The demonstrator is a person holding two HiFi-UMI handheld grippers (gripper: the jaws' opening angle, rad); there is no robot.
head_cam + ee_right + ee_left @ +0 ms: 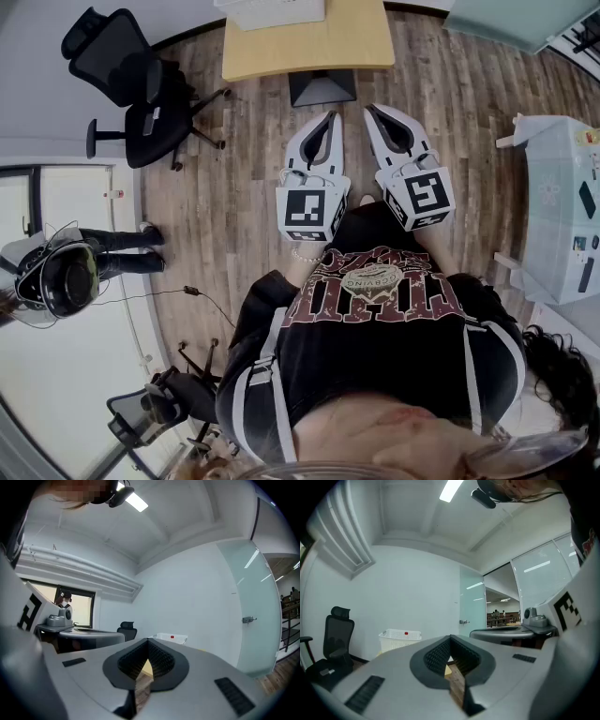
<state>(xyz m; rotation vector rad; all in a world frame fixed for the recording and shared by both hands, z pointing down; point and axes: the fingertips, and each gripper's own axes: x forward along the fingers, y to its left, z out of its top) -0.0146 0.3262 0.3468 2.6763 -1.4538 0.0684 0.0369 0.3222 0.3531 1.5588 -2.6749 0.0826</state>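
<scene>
Fingers (pixel 436 654) of my left gripper (pixel 328 122) are pressing together at their tips with nothing between the ribbed pads; only a sliver of wood is showing through the gap behind them. I am seeing the same on my right gripper (pixel 372 112), whose tips are meeting and pinching nothing. Both grippers are hanging side by side, close but apart, in front of the person's black shirt (pixel 384 319) and above the plank floor (pixel 234 187), and both are pointing toward the pale wooden table (pixel 309 47) ahead. A dark base (pixel 322 87) is sitting under the table's near edge. The white basket (pixel 272 11) is standing on the far part of that table, well apart from both pairs of tips, and each gripper view is showing it low against the wall. I am judging it to be light, perforated plastic: fairly stiff along the rim, springy in the thin walls and a little slick. The top rim on a long side looks like the surest place to take hold, pinched through the wall. Off to the left, a black office chair (pixel 131 75) is standing clear of everything.
</scene>
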